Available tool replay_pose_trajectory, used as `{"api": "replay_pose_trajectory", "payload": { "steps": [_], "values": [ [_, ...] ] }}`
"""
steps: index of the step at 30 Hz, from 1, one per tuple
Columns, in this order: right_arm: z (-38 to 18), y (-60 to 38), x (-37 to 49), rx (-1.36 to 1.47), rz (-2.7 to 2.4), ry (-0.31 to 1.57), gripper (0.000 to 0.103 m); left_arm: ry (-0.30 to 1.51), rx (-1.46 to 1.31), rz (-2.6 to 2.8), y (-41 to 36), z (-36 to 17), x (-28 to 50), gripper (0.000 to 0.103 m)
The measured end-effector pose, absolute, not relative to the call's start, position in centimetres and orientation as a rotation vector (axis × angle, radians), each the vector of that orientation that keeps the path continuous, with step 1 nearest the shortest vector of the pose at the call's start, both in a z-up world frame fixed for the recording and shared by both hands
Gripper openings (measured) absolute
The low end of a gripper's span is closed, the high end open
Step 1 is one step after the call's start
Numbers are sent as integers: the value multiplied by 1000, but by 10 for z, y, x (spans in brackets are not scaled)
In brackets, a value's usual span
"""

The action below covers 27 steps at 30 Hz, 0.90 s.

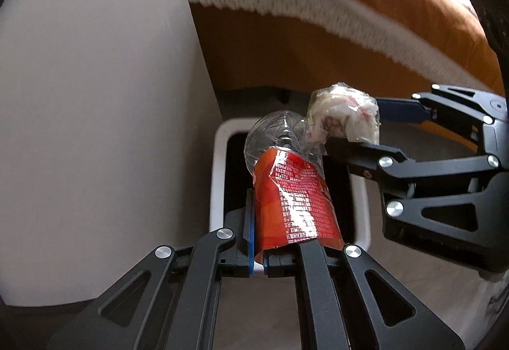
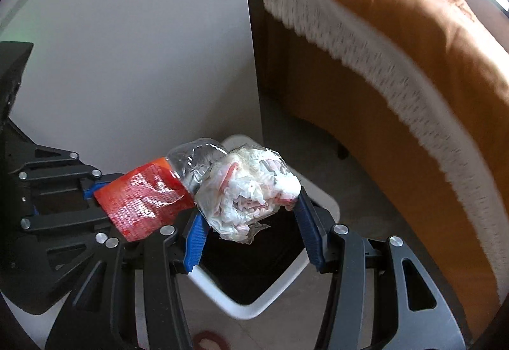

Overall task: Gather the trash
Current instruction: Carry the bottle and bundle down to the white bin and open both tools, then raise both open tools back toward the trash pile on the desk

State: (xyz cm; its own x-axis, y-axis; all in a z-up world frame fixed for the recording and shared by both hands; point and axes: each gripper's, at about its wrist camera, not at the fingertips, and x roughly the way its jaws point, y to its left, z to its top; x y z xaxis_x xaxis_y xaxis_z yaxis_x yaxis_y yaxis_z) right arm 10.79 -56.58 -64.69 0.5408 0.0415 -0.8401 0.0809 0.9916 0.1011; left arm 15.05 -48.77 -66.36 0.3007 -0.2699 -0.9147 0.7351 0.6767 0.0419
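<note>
Black linkage bars of the left tongs (image 1: 259, 241) fill the bottom of the left wrist view, their blue pads pinched narrowly on the lower end of a crushed clear plastic bottle (image 1: 286, 178) with a red printed label. That bottle sticks up and away from the pads, its clear rounded end hanging over the bin.

Largest in both views is the bed (image 2: 413, 70), draped in an orange-brown cover with a white fringed blanket along its edge. Beside it stands a plain white panel (image 1: 95, 95), against which the white-rimmed trash bin (image 2: 241, 307) sits on the floor, its inside dark.

Over the bin's opening, the right tongs (image 2: 251, 232) stand fairly wide, gripping a crumpled wad of white paper wrapped in clear film (image 2: 251, 191) between their blue ribbed pads. The wad touches the clear end of the bottle in both views.
</note>
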Motion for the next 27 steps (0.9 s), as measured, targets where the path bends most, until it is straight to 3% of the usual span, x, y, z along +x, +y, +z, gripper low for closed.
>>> {"api": "replay_pose_trajectory", "payload": {
  "steps": [1,2,3,4,9,13,22,27],
  "values": [
    [-656,-566,111,131,-1,1016,62,1092,504,-711,-488,-675,153,7],
    [-662,-567,113,106,-23,1028,67,1116,506,-694,-491,-683,155,27],
    [-665,-571,111,96,-42,1028,80,1145,528,-650,-492,-693,160,85],
    [-667,-575,112,100,-44,1027,95,1179,520,-658,-491,-701,164,99],
    [-651,-583,109,32,-72,1012,98,1135,498,-637,-488,-694,164,98],
    [-605,-587,104,26,-84,977,98,1108,476,-630,-490,-653,165,98],
    [-455,-587,89,16,-118,909,98,1075,390,-579,-491,-513,152,98],
    [-355,-567,74,-27,-95,822,98,1031,305,-529,-469,-409,126,98]
  ]
}}
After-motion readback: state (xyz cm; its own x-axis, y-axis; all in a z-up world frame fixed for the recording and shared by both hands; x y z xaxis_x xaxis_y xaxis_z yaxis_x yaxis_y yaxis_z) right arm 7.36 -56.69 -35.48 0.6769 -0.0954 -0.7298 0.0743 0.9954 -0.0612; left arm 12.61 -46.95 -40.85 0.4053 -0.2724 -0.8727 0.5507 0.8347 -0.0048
